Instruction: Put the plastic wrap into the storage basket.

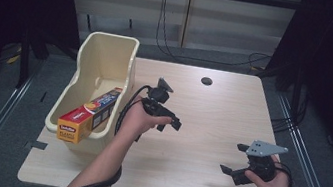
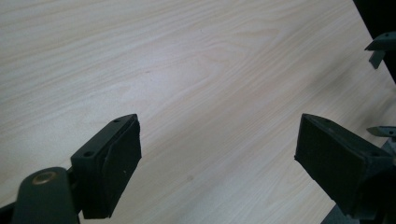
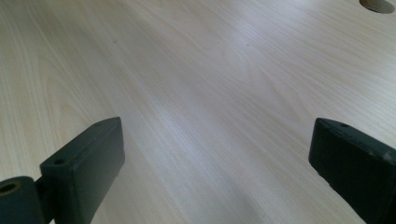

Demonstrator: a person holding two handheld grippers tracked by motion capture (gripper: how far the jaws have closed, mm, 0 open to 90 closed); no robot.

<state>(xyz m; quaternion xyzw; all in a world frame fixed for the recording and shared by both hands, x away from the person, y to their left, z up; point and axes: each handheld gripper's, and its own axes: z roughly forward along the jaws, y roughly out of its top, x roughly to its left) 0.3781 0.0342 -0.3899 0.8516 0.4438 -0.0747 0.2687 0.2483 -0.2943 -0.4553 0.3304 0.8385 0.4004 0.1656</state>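
My left gripper [image 1: 169, 124] hovers over the middle of the light wooden table [image 1: 212, 111], held in a hand and pointing right and down. In the left gripper view its jaws [image 2: 217, 149] stand open over bare wood, and the right gripper's fingertips [image 2: 380, 44] show at the right edge. My right gripper [image 1: 233, 158] is near the front right of the table, pointing left, open with nothing between its jaws. The right gripper view has the same open gripper [image 3: 217, 154] above bare tabletop.
A cream plastic bin [image 1: 104, 58] stands on the table's left side. An orange and yellow carton [image 1: 90, 114] leans out over the bin's front rim. A round cable hole [image 1: 206, 81] [image 3: 376, 4] sits near the far edge. Cables trail on the floor behind.
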